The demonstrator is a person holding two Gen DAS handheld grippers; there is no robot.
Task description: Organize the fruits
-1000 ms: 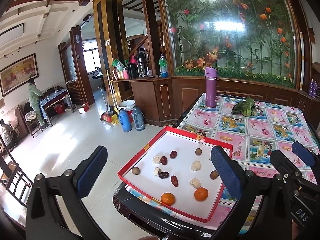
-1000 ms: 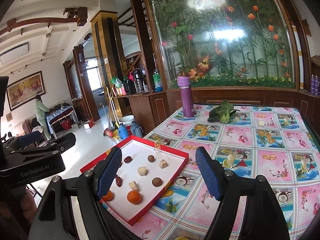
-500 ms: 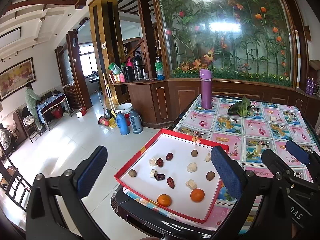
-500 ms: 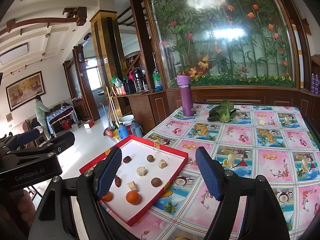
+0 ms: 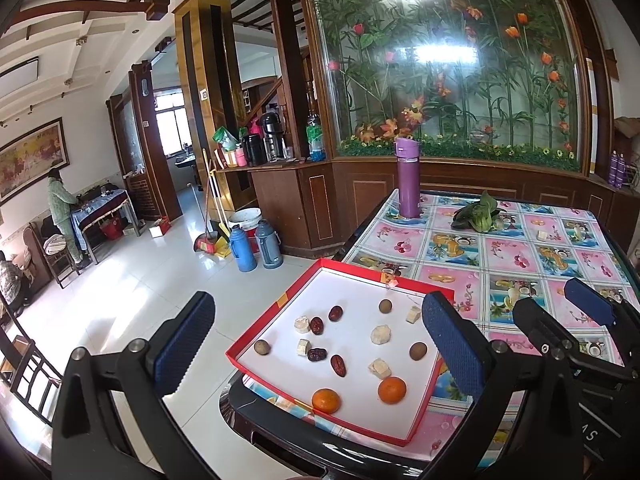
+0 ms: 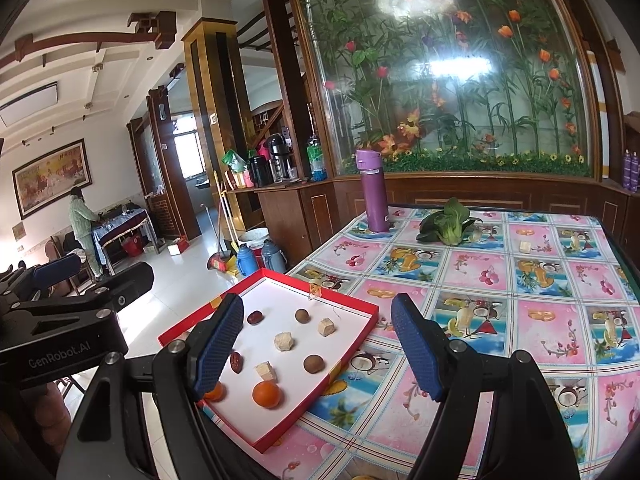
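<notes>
Hovering spread and empty, the left gripper (image 5: 320, 344) and right gripper (image 6: 320, 344) face a shallow red-rimmed white tray (image 5: 280, 304) — two round orange tangerines (image 5: 392, 390) nearest — on the floral-clothed surface (image 6: 520, 320).

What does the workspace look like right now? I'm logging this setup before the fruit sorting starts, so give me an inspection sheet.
Surface: table under a fruit-print cloth.
Job's things: red tray at the table's near left corner, holding two oranges, four red dates, three brown round fruits and five pale chunks, all scattered apart.
Clutter: purple bottle upright at the far edge; leafy greens beside it.
Grippers: left gripper and right gripper open, empty, above the tray's near edge.
Cables: nothing seen.
Surroundings: two thermoses and a broom on the floor; a person stands far left.
</notes>
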